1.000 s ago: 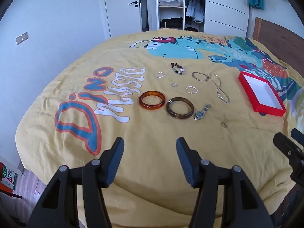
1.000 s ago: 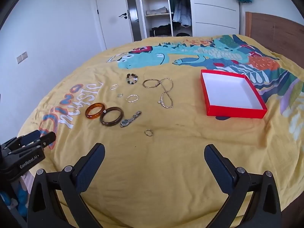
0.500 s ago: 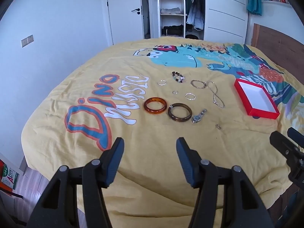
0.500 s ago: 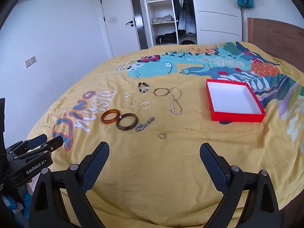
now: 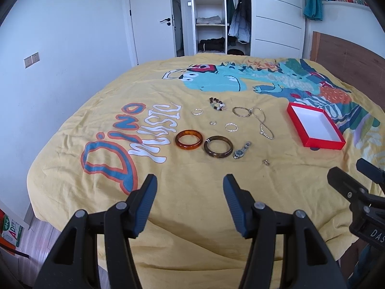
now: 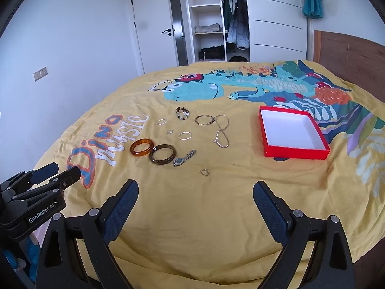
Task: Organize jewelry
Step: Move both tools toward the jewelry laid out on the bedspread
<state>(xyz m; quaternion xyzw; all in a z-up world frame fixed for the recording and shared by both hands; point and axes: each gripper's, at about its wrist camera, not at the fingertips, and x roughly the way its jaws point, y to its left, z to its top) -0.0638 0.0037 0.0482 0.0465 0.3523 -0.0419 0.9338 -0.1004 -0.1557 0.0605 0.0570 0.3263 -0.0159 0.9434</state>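
Note:
Jewelry lies spread on a yellow bedspread: an amber bangle (image 5: pixel 189 139) (image 6: pixel 142 147), a dark brown bangle (image 5: pixel 218 147) (image 6: pixel 163 154), a watch (image 5: pixel 241 150) (image 6: pixel 184 158), a small ring (image 5: pixel 265 161) (image 6: pixel 204 172), a chain necklace (image 5: pixel 263 125) (image 6: pixel 221 132), a bead bracelet (image 5: pixel 217 104) (image 6: pixel 182 113) and thin silver rings. An empty red box (image 5: pixel 315 129) (image 6: pixel 292 133) with a white inside sits to the right. My left gripper (image 5: pixel 190 192) and right gripper (image 6: pixel 195 196) are both open and empty, held above the near edge of the bed, well short of the jewelry.
The bed's near edge drops to the floor below the grippers. A wooden headboard (image 5: pixel 349 55) stands at the right. A white door (image 5: pixel 151 21) and open wardrobe (image 5: pixel 211 16) are behind the bed. A box (image 5: pixel 10 228) lies on the floor at left.
Both grippers have pulled back and risen, so the bed and jewelry look farther off. Both stay open; the right one's fingers stand slightly closer together.

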